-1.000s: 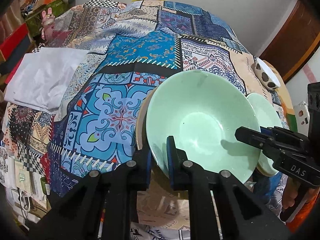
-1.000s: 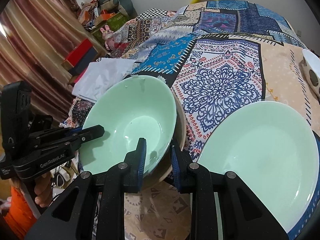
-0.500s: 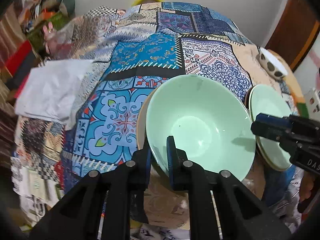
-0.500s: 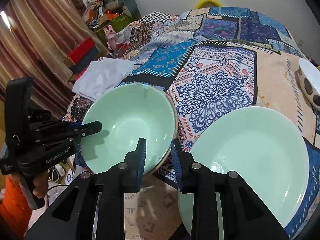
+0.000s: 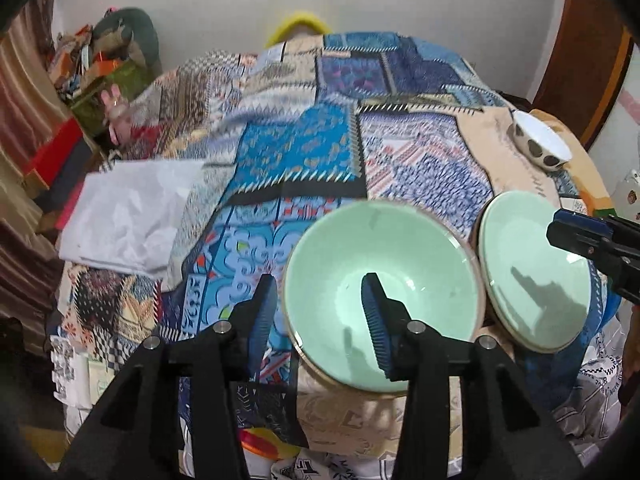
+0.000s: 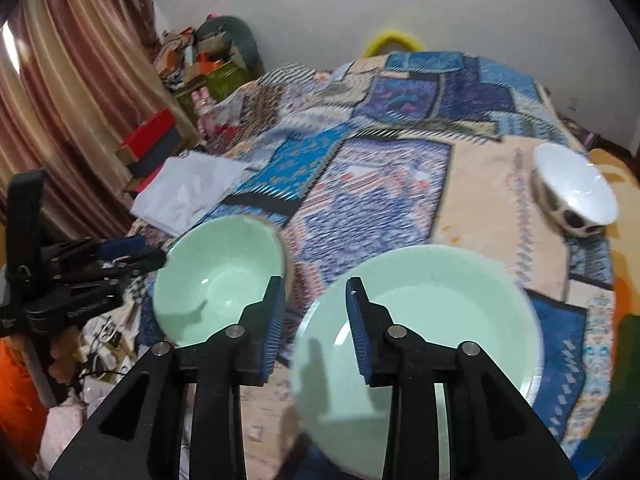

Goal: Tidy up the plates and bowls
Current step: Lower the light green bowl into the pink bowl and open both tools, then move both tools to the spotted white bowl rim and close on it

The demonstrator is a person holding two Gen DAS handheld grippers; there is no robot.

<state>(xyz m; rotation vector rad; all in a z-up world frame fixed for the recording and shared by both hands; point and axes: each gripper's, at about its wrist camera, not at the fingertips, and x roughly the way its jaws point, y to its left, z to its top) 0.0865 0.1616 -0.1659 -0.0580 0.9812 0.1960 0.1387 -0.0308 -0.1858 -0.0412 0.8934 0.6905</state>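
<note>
**Both grippers opening above the two green dishes**

Left wrist view: the left gripper (image 5: 318,300) fills the lower middle of the frame, its jaws opening and now moderately wide. The near left rim of the green bowl (image 5: 384,276) sits in the gap between the blue pads, but neither pad presses on it. The bowl rests at lower centre on the patchwork cloth (image 5: 296,152) covering the tabletop. Just right of it lies the green plate (image 5: 536,268), rims close together. At the right edge the right gripper (image 5: 576,236) pokes in above the plate. A spotted bowl (image 5: 540,140) sits well apart at upper right, and a white folded cloth (image 5: 128,216) lies at the left.

Right wrist view: the right gripper (image 6: 316,312) occupies the lower middle, jaws opening, still fairly narrow, nothing pinched. The green plate (image 6: 440,320) spreads across the lower right, its left rim below the gap. The green bowl (image 6: 218,276) is at centre left, with the left gripper (image 6: 132,256) at its left side. The spotted bowl (image 6: 576,192) stands at the right edge.
</note>
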